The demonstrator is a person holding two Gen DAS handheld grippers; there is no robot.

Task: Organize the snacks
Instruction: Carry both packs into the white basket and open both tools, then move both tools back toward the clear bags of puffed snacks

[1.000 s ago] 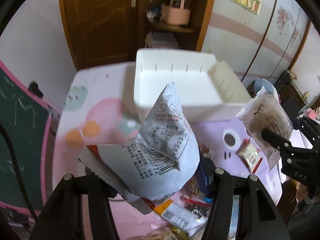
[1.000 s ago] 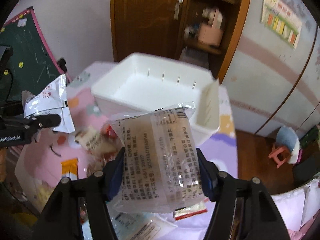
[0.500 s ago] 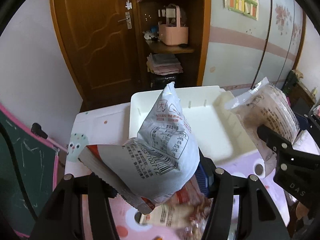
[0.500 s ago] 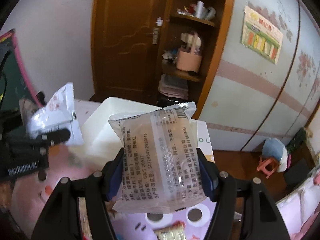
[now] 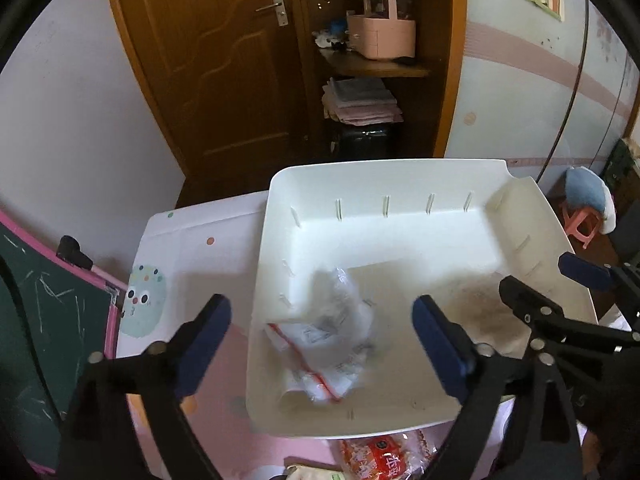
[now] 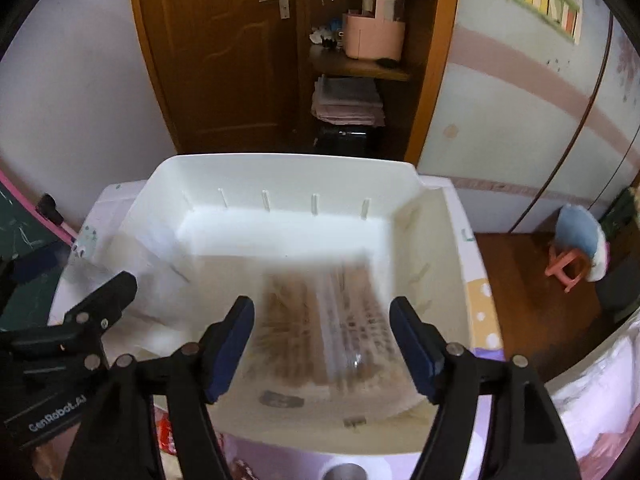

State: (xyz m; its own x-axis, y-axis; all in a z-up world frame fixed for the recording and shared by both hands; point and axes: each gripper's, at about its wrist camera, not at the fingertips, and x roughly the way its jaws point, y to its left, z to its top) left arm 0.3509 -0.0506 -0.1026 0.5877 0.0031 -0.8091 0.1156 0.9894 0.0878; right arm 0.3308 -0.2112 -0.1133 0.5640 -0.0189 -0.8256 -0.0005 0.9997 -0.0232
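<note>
The white bin (image 5: pixel 384 184) I am filling is sitting open-topped on the pink table, its inner walls lined with short slots. Inside it, toward its left side, my silvery-white snack packet with a red strip (image 5: pixel 332 344) is showing crumpled and blurred, free of any grip. Toward the bin's right side, my clear wrapped packet with brown contents and dark print (image 6: pixel 324 324) is smearing in a blur over the floor, and whether it is touching the floor I cannot tell.
</note>
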